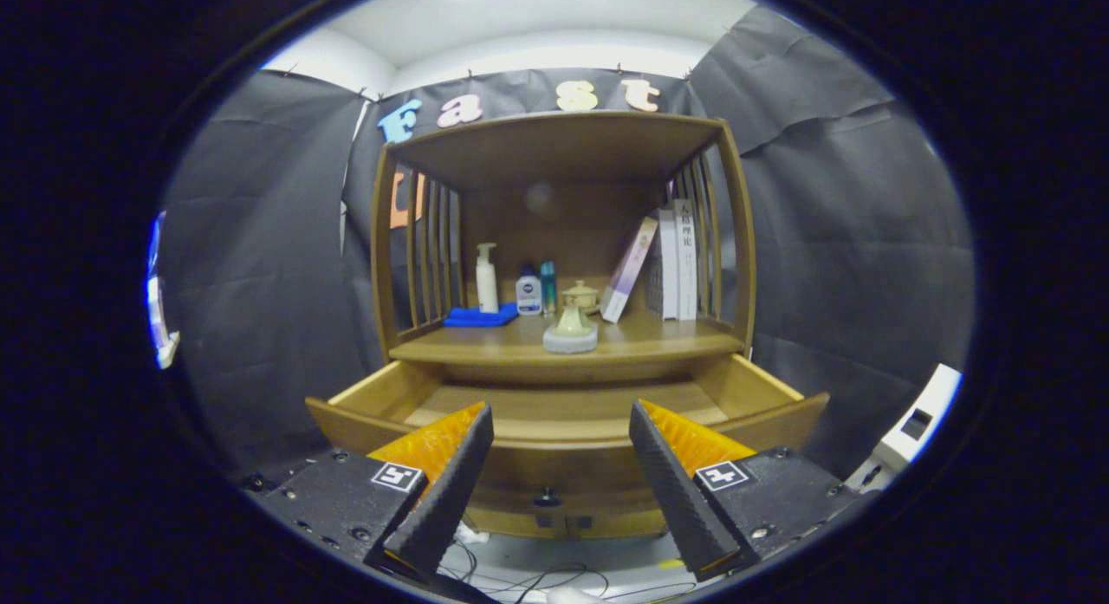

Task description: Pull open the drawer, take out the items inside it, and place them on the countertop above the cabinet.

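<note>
Gripper hovering before drawer, fingers spread wide, holding nothing. Drawer standing pulled out below countertop, knob showing between fingers. Teapot sitting at countertop front edge. Behind teapot: jar. Left of teapot: cloth, bottles. Right of teapot: books leaning, standing.

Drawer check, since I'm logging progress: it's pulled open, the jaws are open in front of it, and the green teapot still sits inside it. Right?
Not quite. The gripper view shows the green teapot on the countertop above the open drawer, not inside it. The rest holds: the gripper has its jaws open in front of the drawer.
</note>
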`<state>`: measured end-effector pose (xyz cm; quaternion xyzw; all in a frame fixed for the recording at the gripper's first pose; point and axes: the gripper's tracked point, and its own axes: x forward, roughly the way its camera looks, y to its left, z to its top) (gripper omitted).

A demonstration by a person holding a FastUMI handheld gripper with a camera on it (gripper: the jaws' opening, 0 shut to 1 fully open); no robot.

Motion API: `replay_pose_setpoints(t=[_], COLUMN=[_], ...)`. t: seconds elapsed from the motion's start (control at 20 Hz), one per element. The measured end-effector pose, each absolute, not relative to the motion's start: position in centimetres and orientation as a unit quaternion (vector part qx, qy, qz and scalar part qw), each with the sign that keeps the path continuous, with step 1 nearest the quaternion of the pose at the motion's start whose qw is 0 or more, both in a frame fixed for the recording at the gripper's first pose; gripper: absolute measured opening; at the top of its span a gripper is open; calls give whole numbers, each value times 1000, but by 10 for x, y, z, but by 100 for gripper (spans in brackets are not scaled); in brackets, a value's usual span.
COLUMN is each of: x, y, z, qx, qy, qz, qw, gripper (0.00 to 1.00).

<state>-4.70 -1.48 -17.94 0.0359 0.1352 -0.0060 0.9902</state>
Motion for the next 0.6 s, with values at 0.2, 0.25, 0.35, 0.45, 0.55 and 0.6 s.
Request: replay_pose_setpoints(t=[0.2,0.25,0.35,0.45,0.55,0.6], x=[-55,-55,-51,-44,-38,-34], y=[-6,-4,-4,-6,-6,-6], z=[-222,-233,-251,-260,-263,-264], qx=[30,32,28,31,42,46], qy=[152,160,178,187,188,189], qz=[-12,-13,-17,-22,-26,-27], qw=[988,987,983,982,981,980], gripper=[99,99,99,100,99,100])
